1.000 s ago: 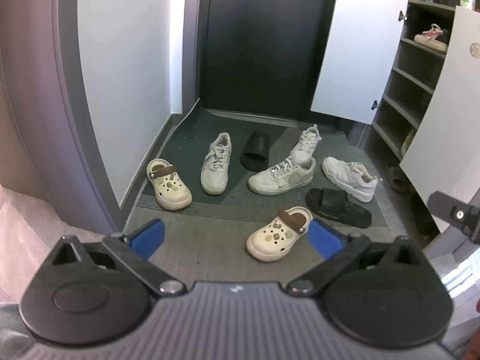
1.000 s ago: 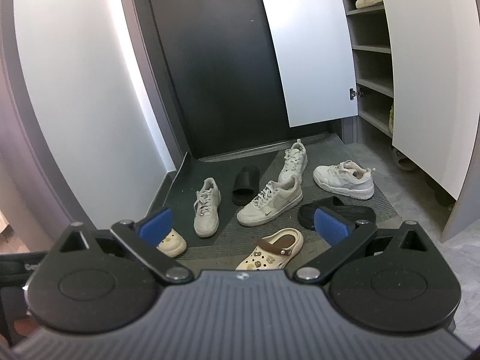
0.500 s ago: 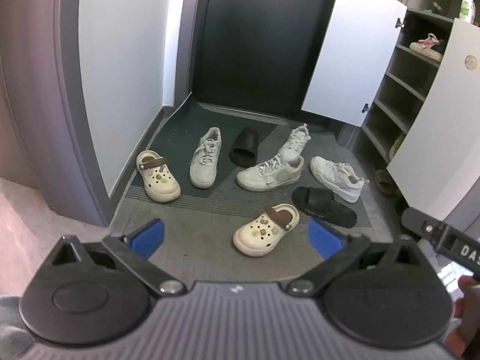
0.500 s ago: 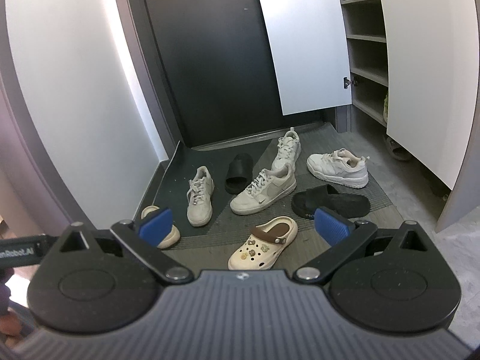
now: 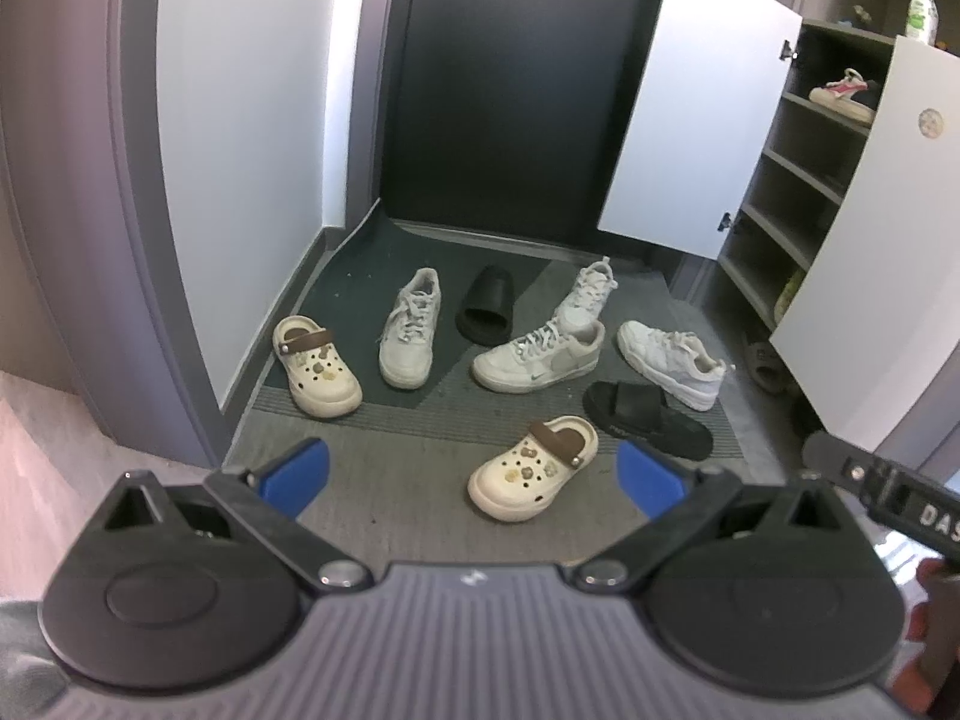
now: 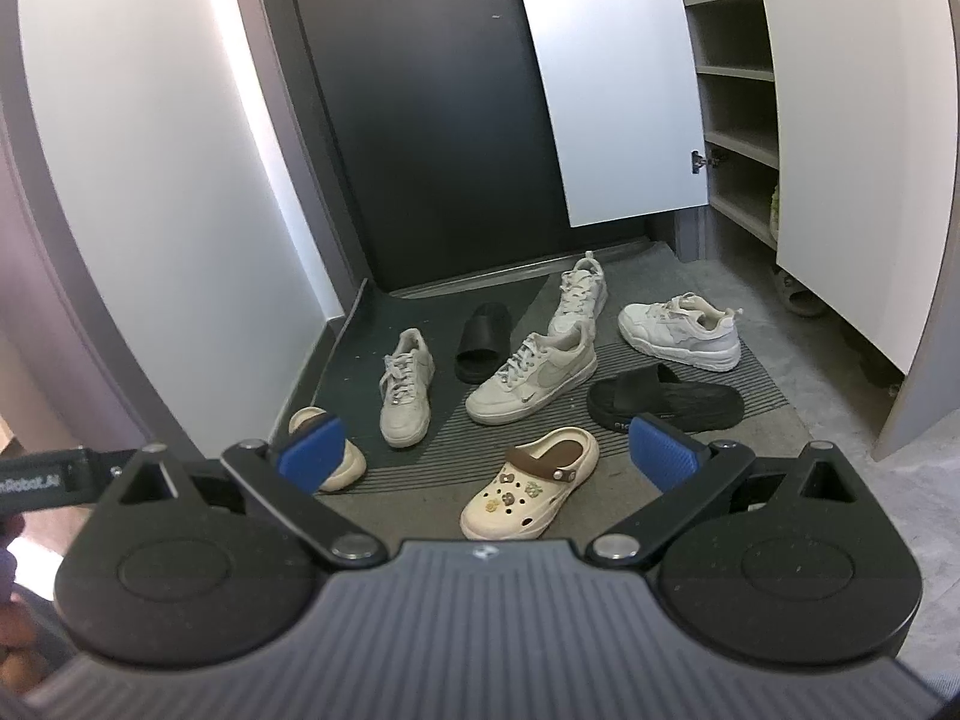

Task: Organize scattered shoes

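Observation:
Several shoes lie scattered on the grey entry mat (image 5: 390, 498). A cream clog (image 5: 531, 468) lies nearest; it also shows in the right wrist view (image 6: 531, 483). A second cream clog (image 5: 315, 366) lies at the left. There are white sneakers (image 5: 411, 330) (image 5: 540, 354) (image 5: 672, 360) (image 5: 585, 291), a black slide (image 5: 645, 417) and another black slide (image 5: 487, 311). My left gripper (image 5: 474, 474) is open and empty above the mat. My right gripper (image 6: 489, 459) is open and empty, held above the near clog.
An open shoe cabinet (image 5: 798, 180) stands at the right with white doors (image 5: 690, 120) swung out. A pink-and-white shoe (image 5: 843, 96) sits on its upper shelf. A dark door (image 5: 510, 90) closes the back. A white wall (image 5: 240, 120) bounds the left.
Both grippers have pulled back and risen a little, so the shoes look smaller and lower in view. No shoe has moved. Both stay open.

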Motion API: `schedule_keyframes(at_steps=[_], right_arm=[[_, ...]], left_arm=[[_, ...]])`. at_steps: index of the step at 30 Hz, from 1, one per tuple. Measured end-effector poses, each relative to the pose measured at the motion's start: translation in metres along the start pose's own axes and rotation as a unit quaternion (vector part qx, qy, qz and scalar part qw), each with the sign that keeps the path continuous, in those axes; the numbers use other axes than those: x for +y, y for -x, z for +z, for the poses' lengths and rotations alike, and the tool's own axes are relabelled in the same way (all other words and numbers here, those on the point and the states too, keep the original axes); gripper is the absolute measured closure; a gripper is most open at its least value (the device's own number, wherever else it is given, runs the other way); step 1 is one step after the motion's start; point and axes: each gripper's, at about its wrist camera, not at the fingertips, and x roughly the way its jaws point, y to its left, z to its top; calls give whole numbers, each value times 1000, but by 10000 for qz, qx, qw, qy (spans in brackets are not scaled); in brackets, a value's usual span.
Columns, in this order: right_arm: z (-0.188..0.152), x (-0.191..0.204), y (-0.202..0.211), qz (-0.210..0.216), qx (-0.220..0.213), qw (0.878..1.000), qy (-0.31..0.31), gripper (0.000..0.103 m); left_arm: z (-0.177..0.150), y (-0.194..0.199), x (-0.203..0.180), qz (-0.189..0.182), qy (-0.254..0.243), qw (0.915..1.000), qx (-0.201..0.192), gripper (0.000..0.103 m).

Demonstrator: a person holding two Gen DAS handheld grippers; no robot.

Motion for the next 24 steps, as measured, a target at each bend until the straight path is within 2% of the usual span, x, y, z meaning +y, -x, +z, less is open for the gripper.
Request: schedule_keyframes(at_steps=[4, 11, 24], right_arm=[[-1, -8, 10, 115, -94, 9997, -202, 0], [-4, -7, 11, -45, -7, 9999, -91, 0], [-2, -8, 5, -18, 56, 9998, -175, 0]], left_arm=[[-1, 3, -1, 11, -4, 10000, -5, 0], [-7, 2, -2, -381, -25, 9990, 240, 0], [-10, 4, 3, -673, 7, 9972, 319, 0]])
